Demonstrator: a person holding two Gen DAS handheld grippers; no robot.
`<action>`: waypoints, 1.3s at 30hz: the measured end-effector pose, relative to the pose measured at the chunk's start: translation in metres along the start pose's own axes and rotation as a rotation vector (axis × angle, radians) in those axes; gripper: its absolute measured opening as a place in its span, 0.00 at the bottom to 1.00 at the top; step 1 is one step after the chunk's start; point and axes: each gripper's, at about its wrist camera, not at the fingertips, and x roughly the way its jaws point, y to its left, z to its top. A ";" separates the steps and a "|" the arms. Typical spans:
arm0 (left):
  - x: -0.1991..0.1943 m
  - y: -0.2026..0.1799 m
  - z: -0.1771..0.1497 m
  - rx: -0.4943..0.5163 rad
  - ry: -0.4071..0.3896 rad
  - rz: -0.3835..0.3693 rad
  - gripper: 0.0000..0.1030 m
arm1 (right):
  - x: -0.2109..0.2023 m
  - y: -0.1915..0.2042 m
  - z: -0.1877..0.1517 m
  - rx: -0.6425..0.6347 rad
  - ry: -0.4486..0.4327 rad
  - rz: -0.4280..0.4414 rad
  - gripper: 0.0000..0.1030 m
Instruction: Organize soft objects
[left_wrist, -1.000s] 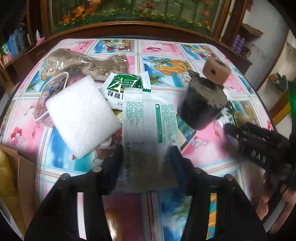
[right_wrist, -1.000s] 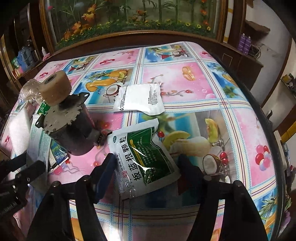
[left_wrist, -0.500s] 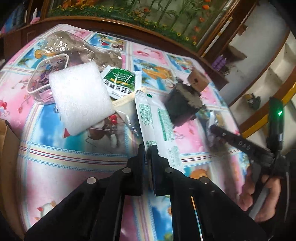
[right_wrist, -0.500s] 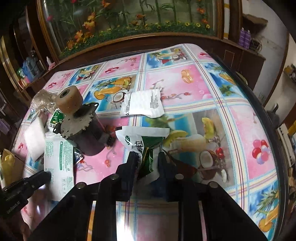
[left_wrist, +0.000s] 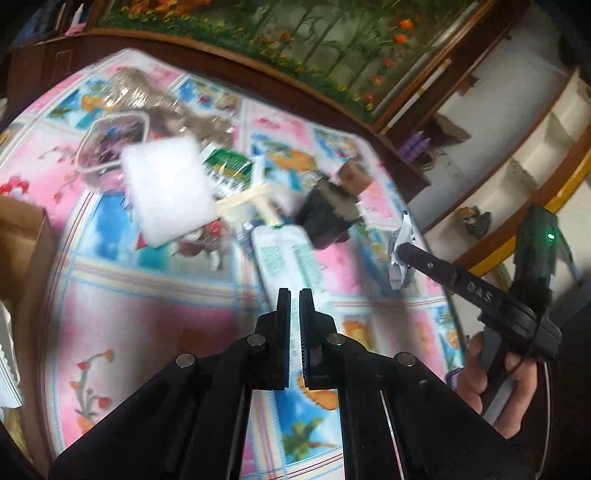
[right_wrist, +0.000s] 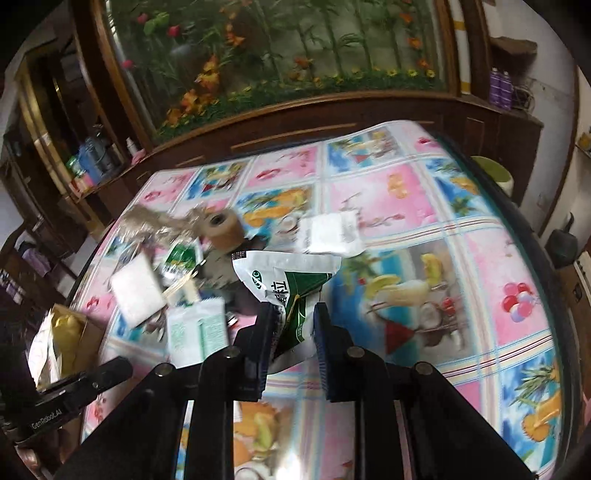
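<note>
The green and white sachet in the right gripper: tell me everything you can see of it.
The green and white sachet is a soft, glossy foil-like packet, white at the top with a green panel and printed characters. It is crumpled and folded, lifted off the tablecloth, standing tilted. The right gripper pinches its lower part between both fingers; nothing else visibly touches it.

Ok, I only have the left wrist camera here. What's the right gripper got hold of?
Observer: The right gripper is shut on a green sachet, crumpled, with Chinese print.
Operator: Anything lying beyond it?
Observer: A white packet lies flat on the table, apart from the green sachet.
Operator: My left gripper is shut on the white sachet. What's in the box?
Observer: A yellow bag sits in the box.
</note>
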 end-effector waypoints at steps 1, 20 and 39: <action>0.005 0.001 0.000 -0.008 0.024 0.002 0.03 | 0.004 0.003 -0.002 -0.014 0.017 0.005 0.21; 0.050 -0.015 0.011 -0.044 0.113 -0.037 0.03 | 0.053 0.008 -0.022 0.049 0.211 0.194 0.21; -0.103 0.016 -0.026 -0.143 -0.092 -0.171 0.03 | 0.011 0.091 -0.038 -0.144 0.073 0.165 0.21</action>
